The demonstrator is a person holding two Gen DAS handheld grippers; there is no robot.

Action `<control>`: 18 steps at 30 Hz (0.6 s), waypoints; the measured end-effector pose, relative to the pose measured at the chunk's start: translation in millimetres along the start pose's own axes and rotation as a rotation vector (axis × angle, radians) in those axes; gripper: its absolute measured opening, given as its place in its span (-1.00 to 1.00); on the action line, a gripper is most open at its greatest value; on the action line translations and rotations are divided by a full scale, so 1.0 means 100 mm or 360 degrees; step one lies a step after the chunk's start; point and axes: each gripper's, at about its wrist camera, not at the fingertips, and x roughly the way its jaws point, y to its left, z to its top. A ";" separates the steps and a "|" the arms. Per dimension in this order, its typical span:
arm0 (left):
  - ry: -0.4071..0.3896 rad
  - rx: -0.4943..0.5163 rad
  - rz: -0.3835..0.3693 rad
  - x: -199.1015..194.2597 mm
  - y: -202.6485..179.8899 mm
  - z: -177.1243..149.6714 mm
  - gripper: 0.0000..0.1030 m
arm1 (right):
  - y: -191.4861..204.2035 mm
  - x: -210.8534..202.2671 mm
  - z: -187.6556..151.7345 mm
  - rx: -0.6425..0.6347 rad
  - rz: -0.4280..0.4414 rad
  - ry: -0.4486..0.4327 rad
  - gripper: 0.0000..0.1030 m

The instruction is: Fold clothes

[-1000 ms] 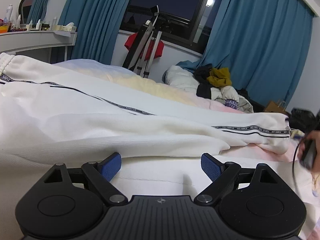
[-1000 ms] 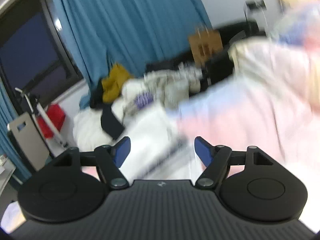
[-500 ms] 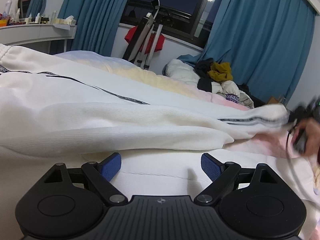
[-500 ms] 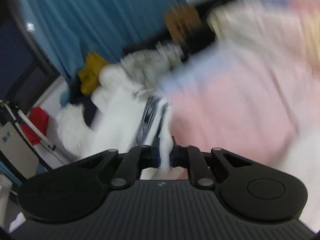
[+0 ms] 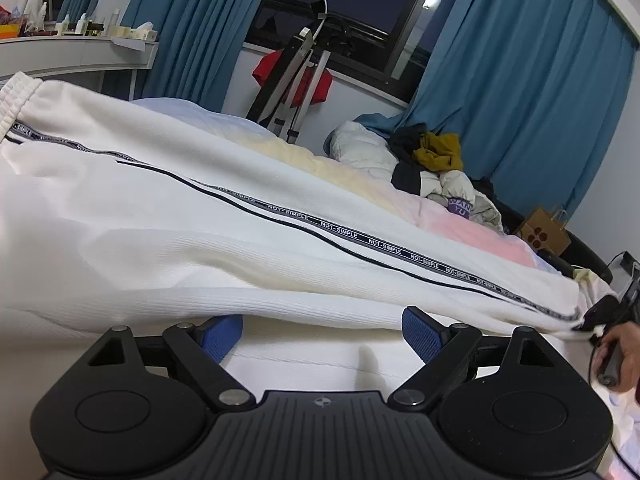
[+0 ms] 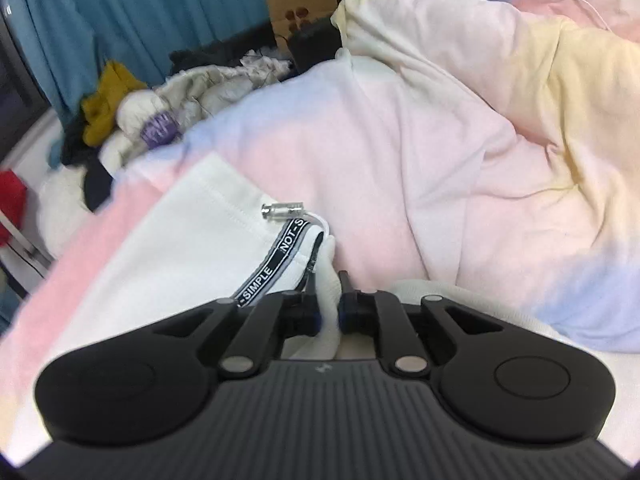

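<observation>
Hiding under the white trousers (image 5: 248, 216) is most of the bed (image 5: 352, 172), so only a strip of its pink, yellow and blue cover shows. The waist end of the trousers is cut off at the left edge of the left wrist view. The clothes pile (image 5: 436, 168) by the blue curtains (image 5: 520, 92) is too jumbled to sort out. In the right wrist view the far things are blurry.

The left tool (image 5: 322, 330) sits low and points gently down at the near fold of the trousers. Its blue pads (image 5: 418, 330) stand wide apart, with nothing pinched between them.

The right tool (image 6: 329, 312) tips down more. Its jaws are squeezed narrow on a bunch of white cloth at the cuff of the trousers. In the left wrist view a hand (image 5: 618, 354) shows at the right edge, gripping the handle, and it is partly cut off.

The trousers lie long across the bed, waist far left, cuff near right. A black stripe (image 5: 360, 240) with the words NOT-SIMPLE runs along the leg. A small silver cord tip (image 6: 282, 210) pokes out beside the cuff.
</observation>
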 end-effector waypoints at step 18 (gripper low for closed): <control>0.0042 -0.0007 0.0029 0.07 0.01 -0.02 0.72 | -0.17 0.07 -0.06 -0.0043 0.0099 -0.0107 -0.58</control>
